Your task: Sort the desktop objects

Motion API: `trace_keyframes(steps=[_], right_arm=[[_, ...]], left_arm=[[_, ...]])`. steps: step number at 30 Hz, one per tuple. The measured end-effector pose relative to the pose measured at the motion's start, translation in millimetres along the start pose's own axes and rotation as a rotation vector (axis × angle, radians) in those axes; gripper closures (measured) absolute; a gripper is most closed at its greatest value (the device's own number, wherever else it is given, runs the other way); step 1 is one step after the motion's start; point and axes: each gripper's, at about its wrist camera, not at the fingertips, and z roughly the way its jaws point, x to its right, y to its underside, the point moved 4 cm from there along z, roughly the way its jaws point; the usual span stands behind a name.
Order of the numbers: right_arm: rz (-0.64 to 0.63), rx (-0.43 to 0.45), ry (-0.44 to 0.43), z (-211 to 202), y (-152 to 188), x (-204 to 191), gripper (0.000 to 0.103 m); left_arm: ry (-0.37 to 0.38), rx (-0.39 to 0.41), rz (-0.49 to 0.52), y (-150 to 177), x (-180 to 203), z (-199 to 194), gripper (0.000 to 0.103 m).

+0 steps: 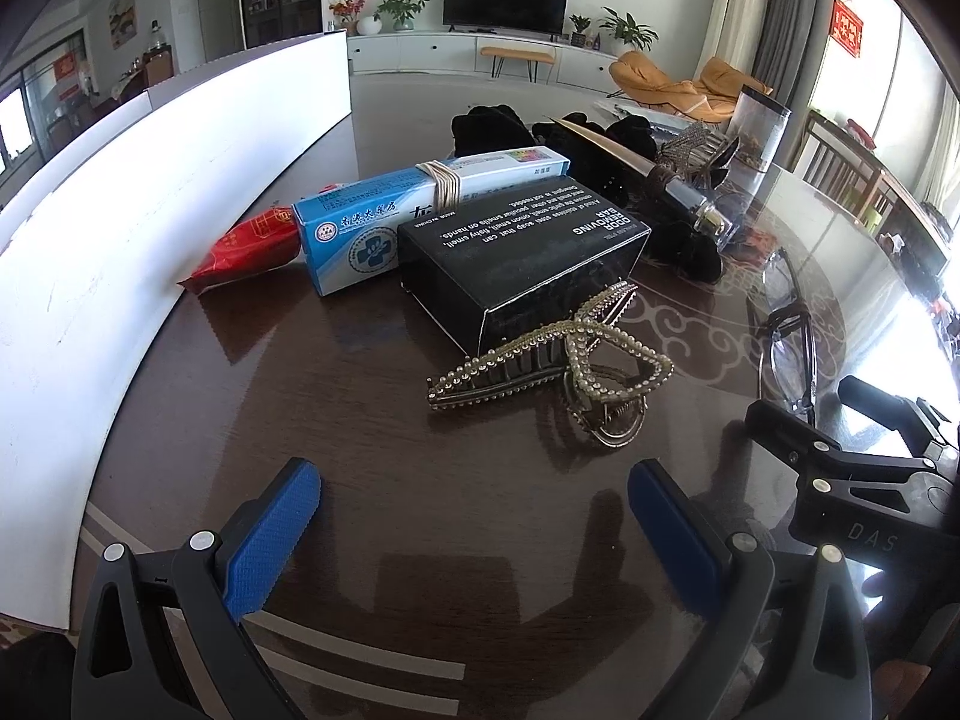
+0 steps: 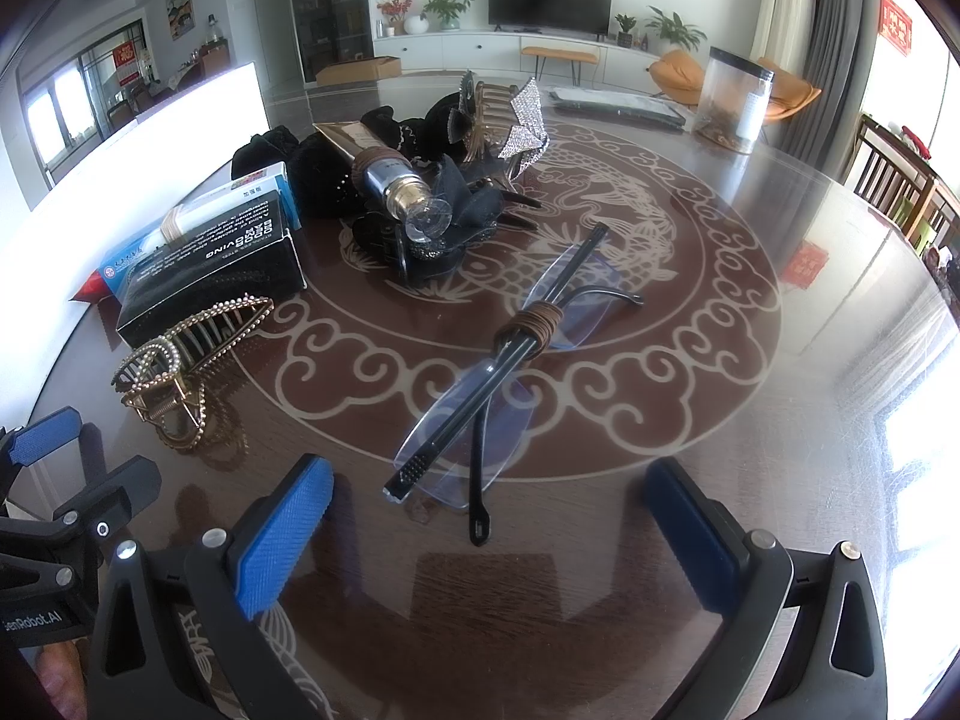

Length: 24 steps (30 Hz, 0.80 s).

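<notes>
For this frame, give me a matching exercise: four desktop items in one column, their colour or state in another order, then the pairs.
Items:
1. soap box
2. hair claw
3. glasses
4. snack packet

Descriptions:
A. red, beside the white board
B. folded, bound with a brown band
C. black, white lettering
D. gold, studded with beads

Pairs: 1-C, 2-D, 3-B, 4-A
</notes>
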Motion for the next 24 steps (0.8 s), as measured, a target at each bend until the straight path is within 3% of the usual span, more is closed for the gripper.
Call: trace_keyframes(steps=[24], right_arm=[[0.000, 0.000, 0.000, 0.0, 0.0, -0.3, 0.000]], left_arm=[[-0.027, -0.006, 0.029, 2.1, 3.0, 0.2, 0.000]])
